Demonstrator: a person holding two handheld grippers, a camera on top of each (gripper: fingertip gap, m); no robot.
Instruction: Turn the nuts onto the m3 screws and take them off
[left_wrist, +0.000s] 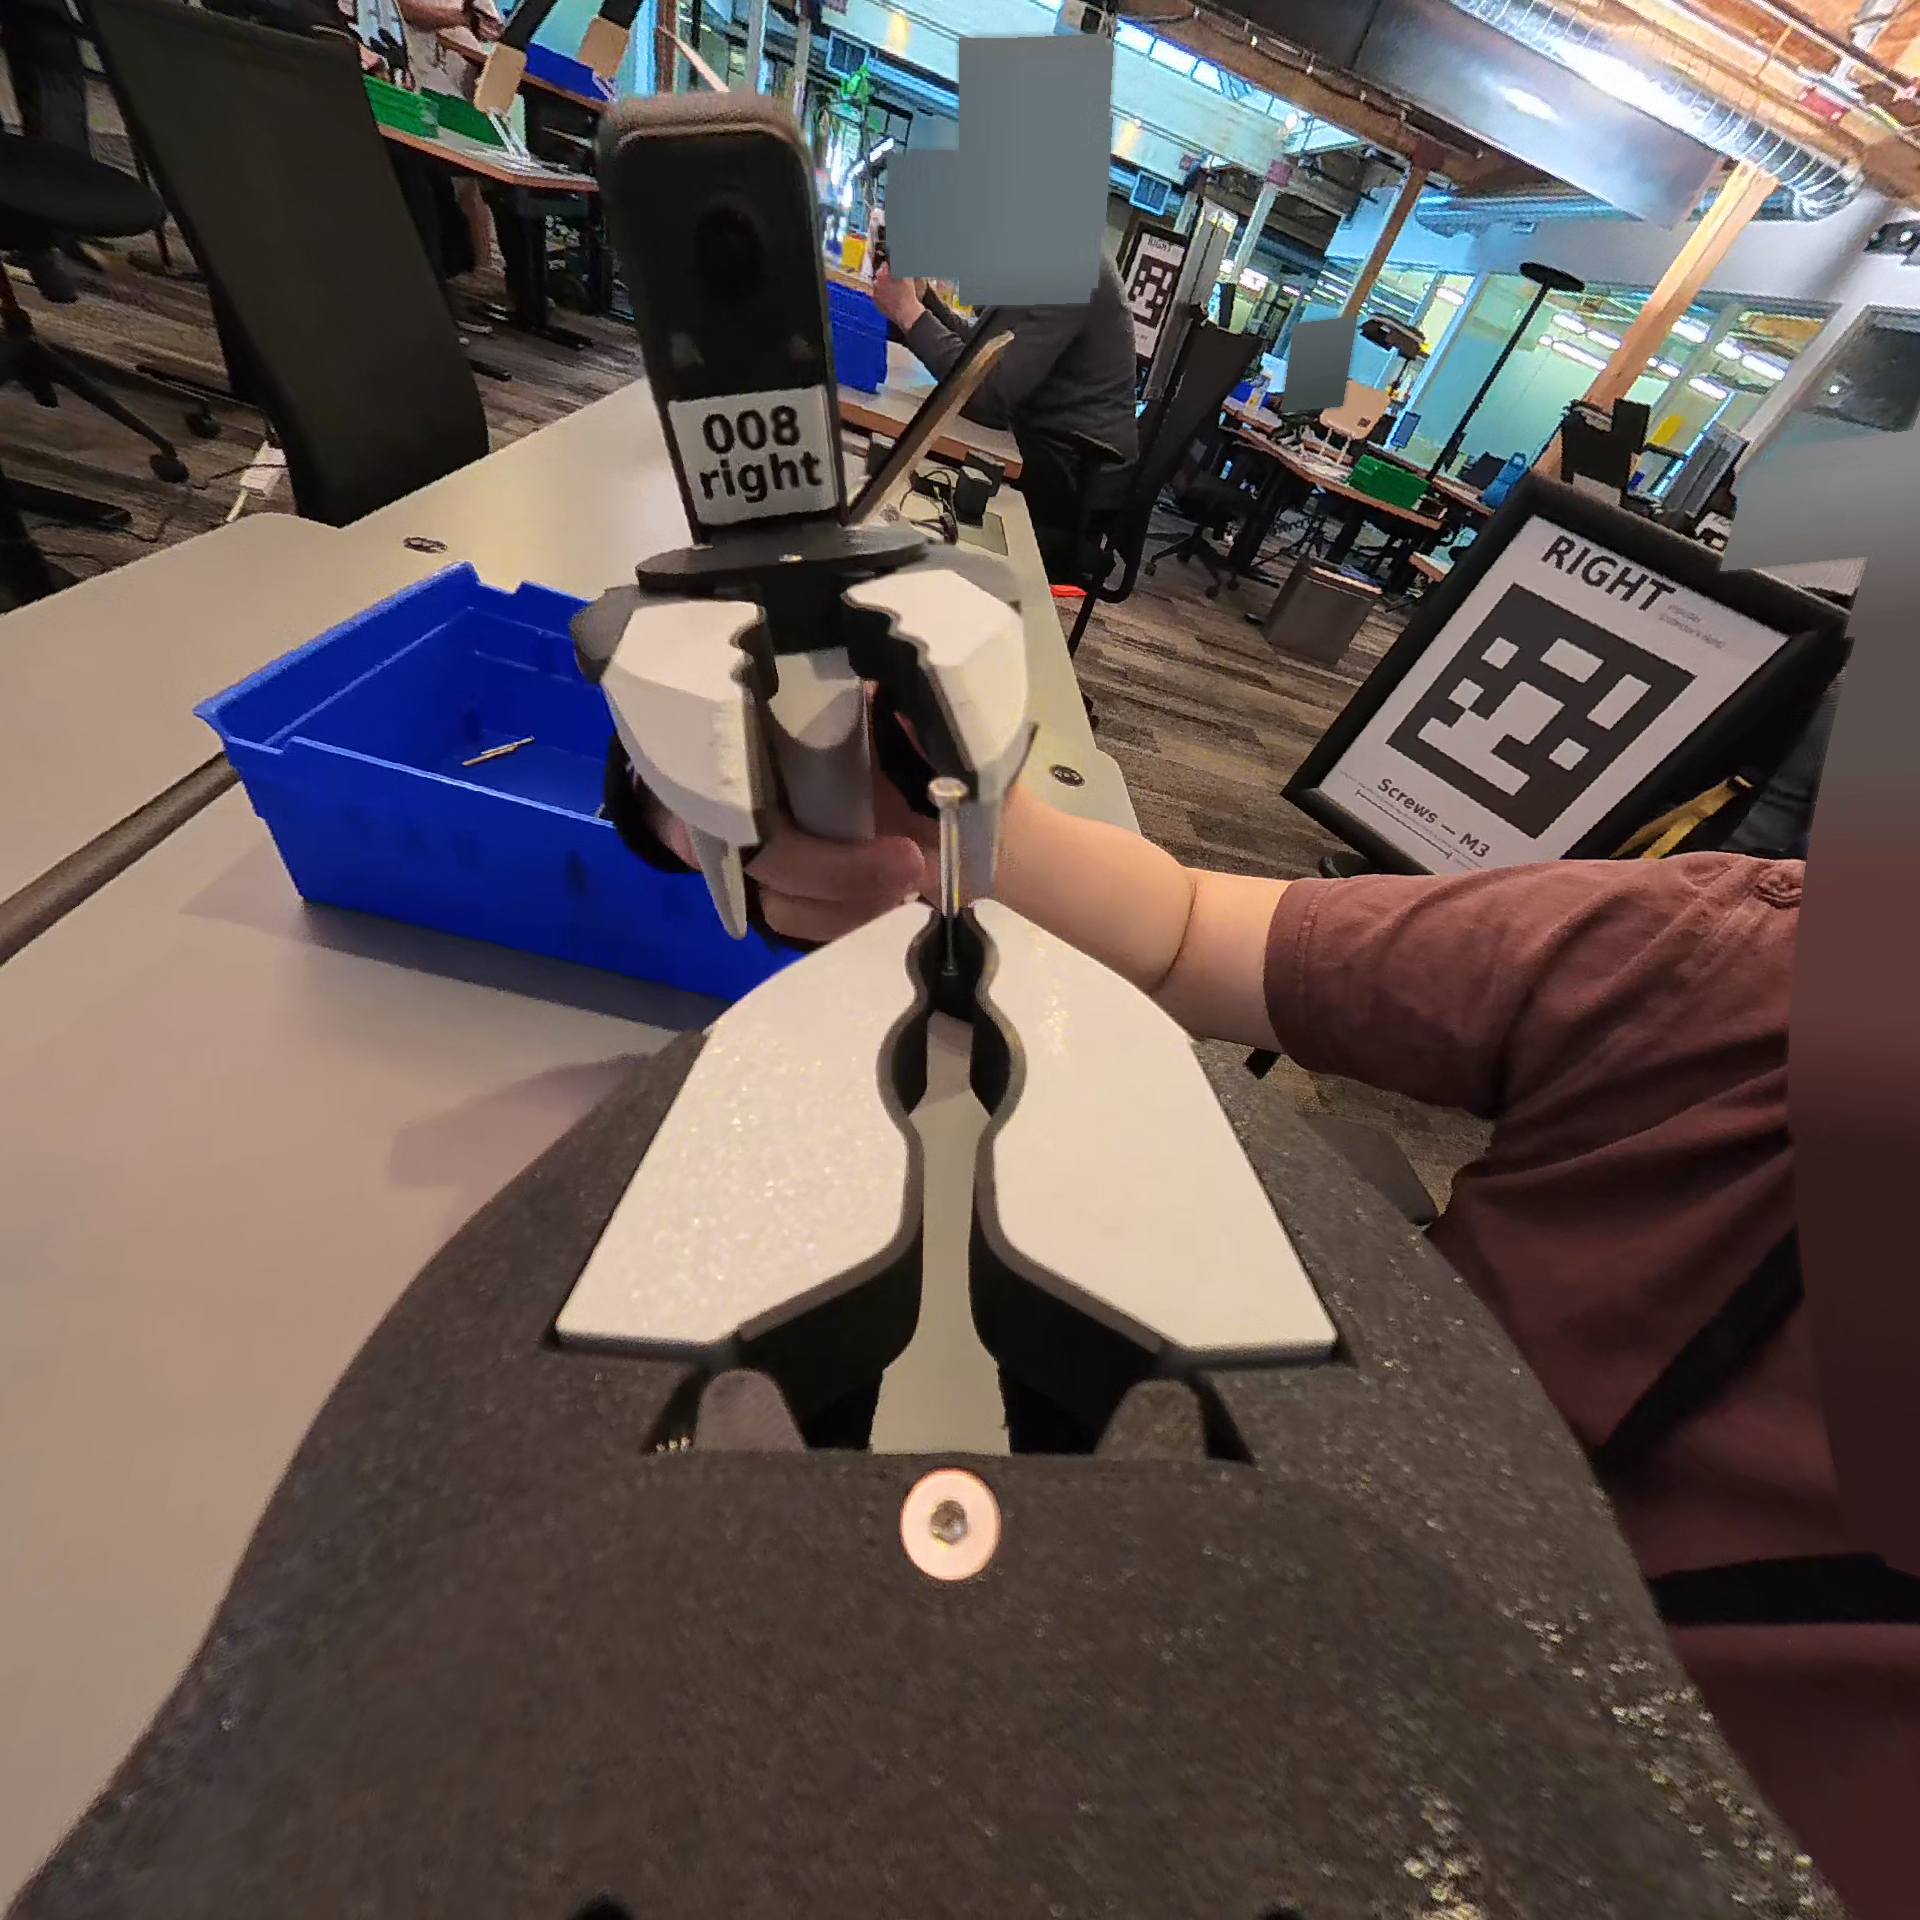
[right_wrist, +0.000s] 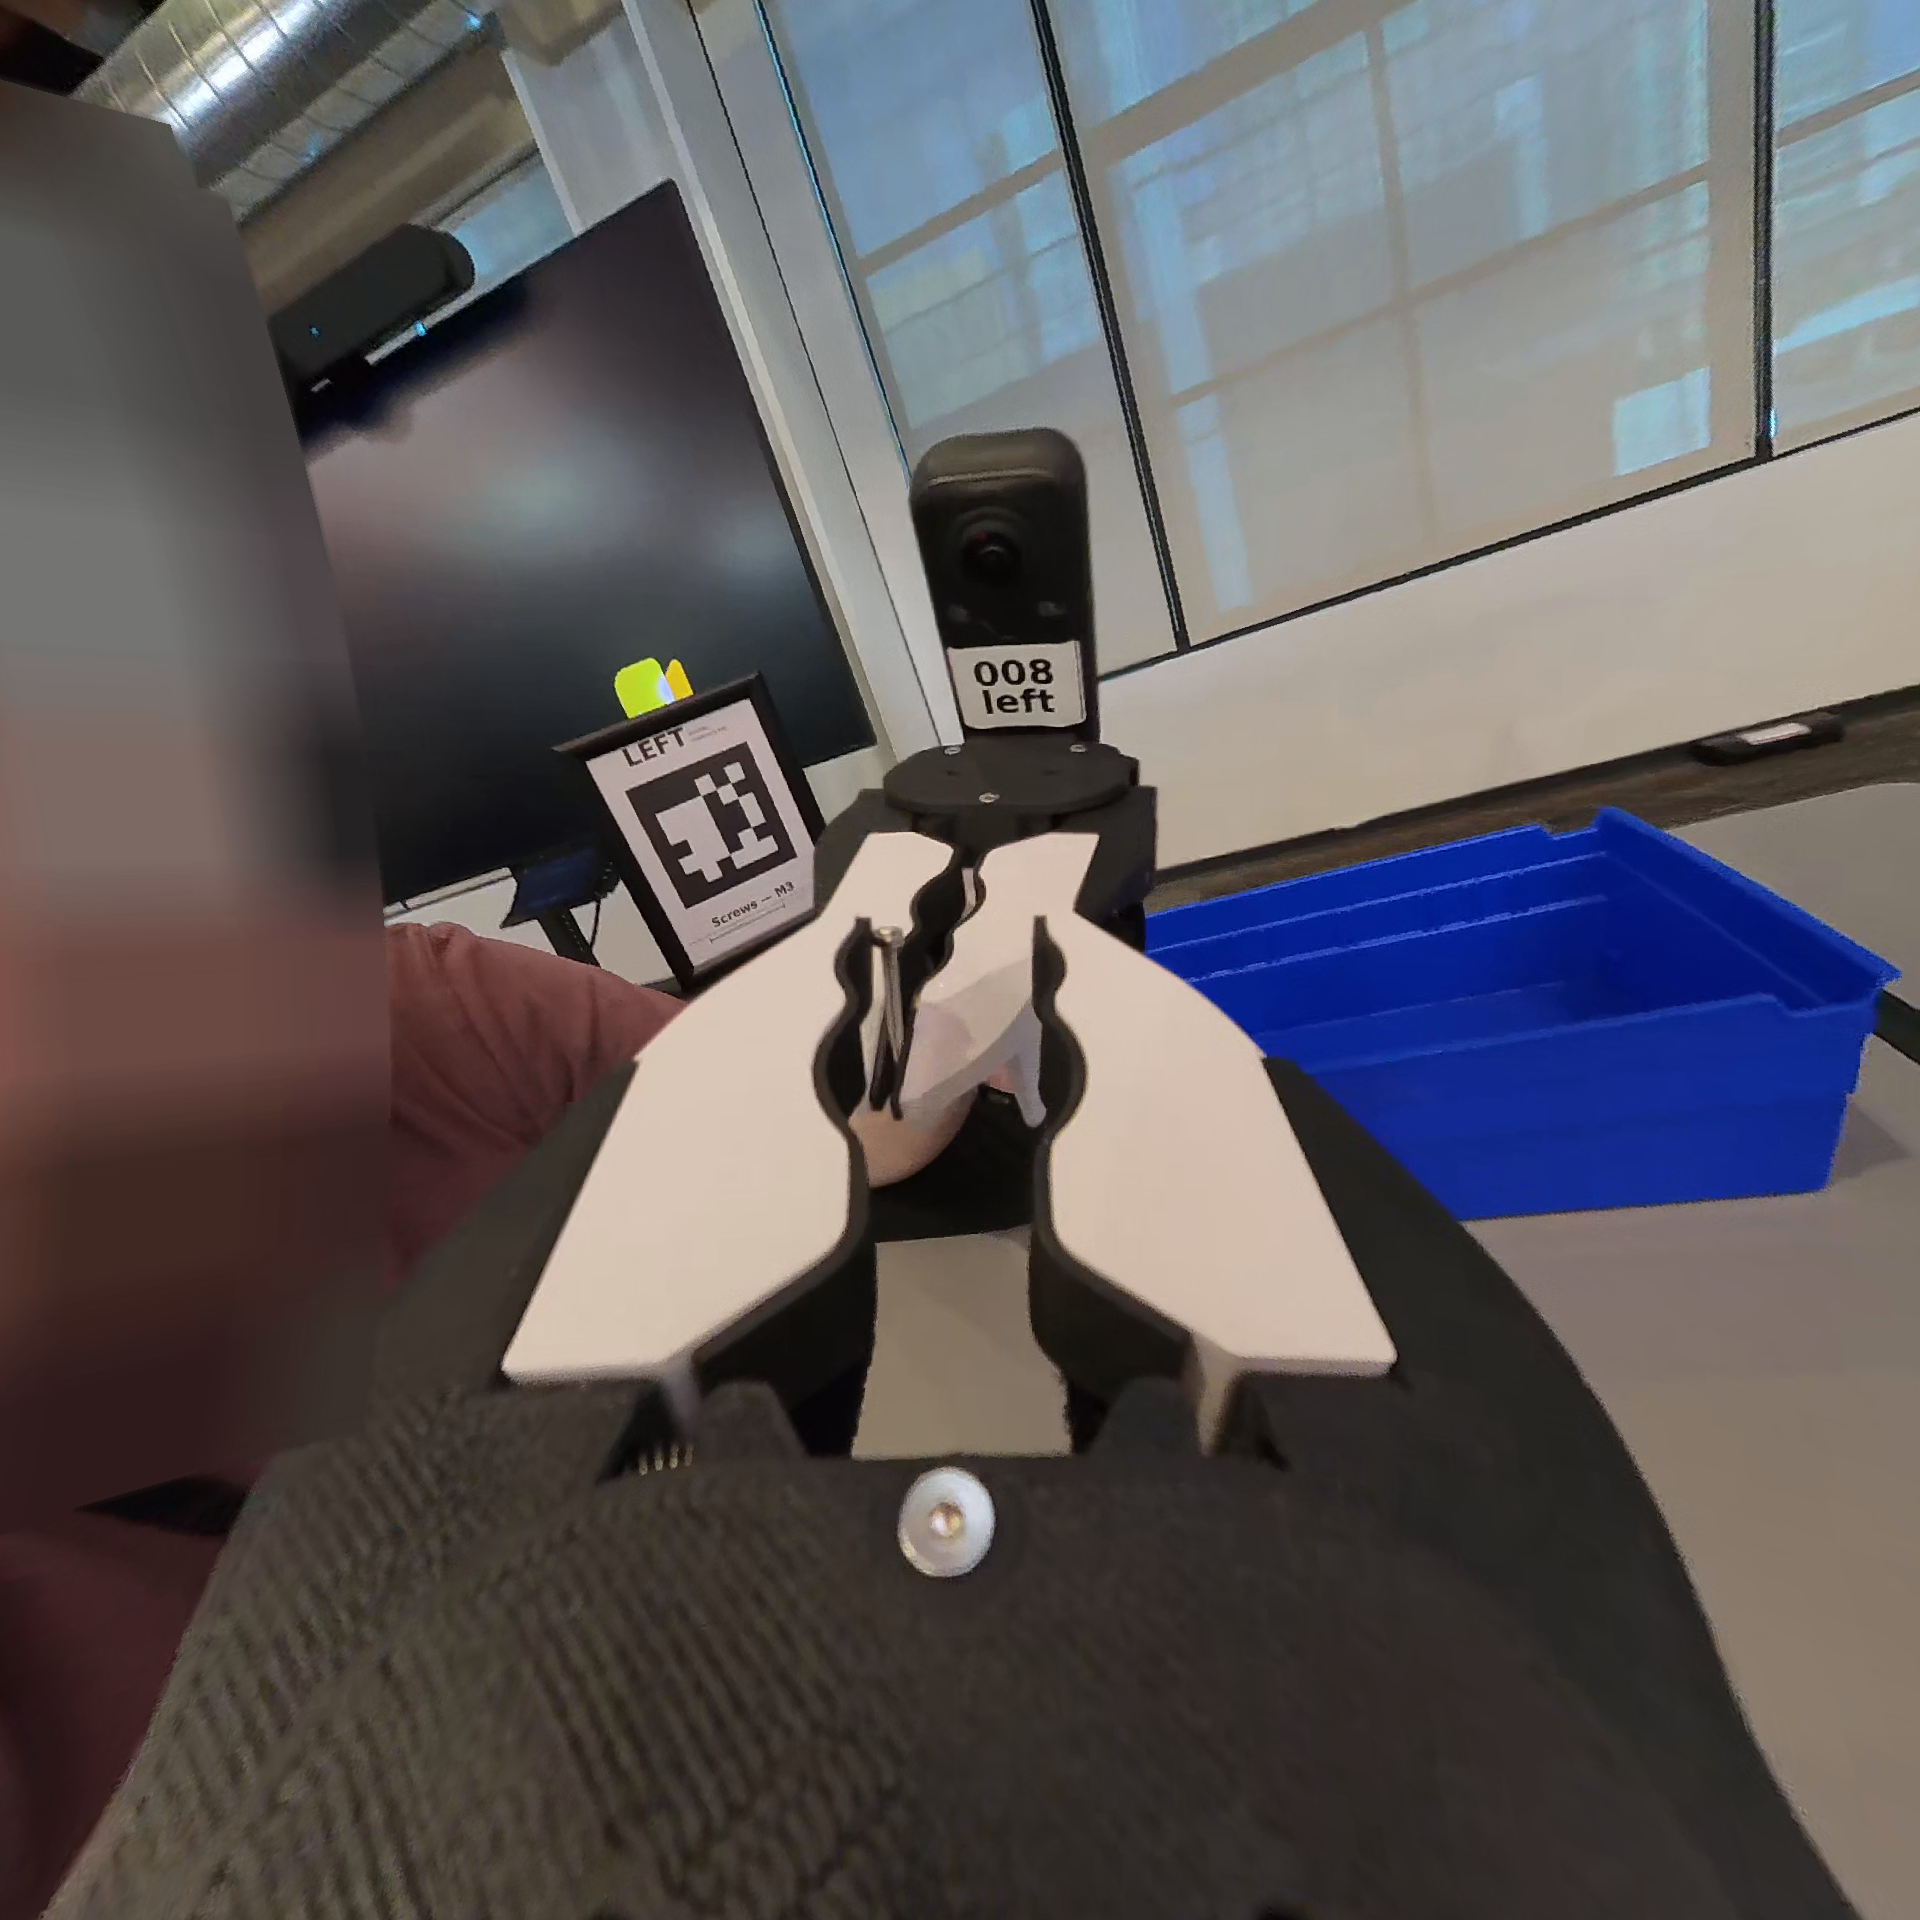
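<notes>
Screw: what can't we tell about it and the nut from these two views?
- Nut: seen in neither view; if it is on the screw, the left gripper tips hide it.
- Screw's lower end: left wrist view, buried between those tips; right wrist view, lost against the right gripper dark finger edge.
- Brass piece in the bin: left wrist view, too small to identify.

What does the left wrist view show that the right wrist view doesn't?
Left wrist only: a small brass-coloured part lying in the blue bin. Right wrist only: a dark screen and windows. Both: the bin and the screw, its lower end between the left gripper's fingers, beside the open right gripper.
</notes>
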